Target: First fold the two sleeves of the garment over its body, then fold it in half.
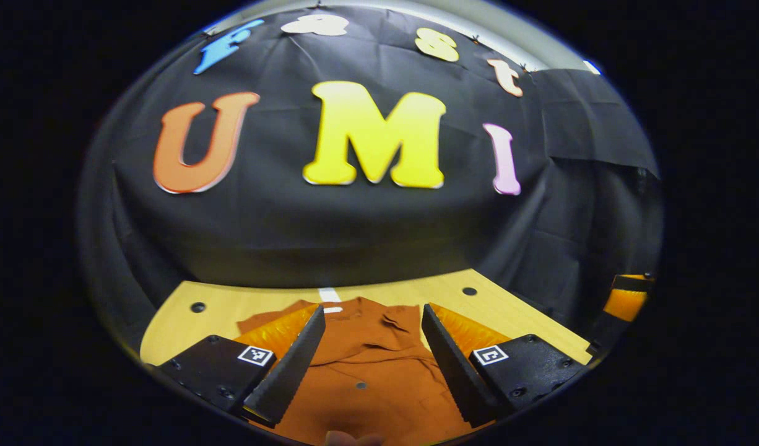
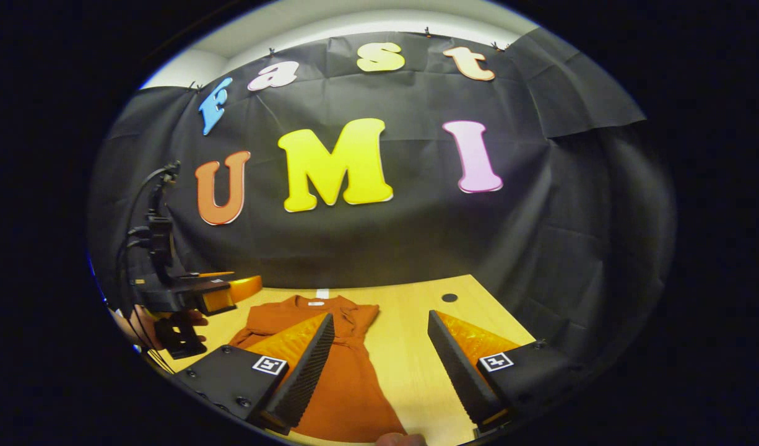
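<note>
Hovering over the table, both sets of jaws spread, gripping nothing. Garment lies flat on the wood, rust-orange, collar toward the wall, both sleeves look folded in over the body. My left gripper hangs above its chest; my right gripper straddles its right edge and bare table.

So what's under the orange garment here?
The garment lies spread on a light wooden table, whose bare top shows around it. Whatever sits directly beneath the cloth is covered and cannot be seen.
</note>
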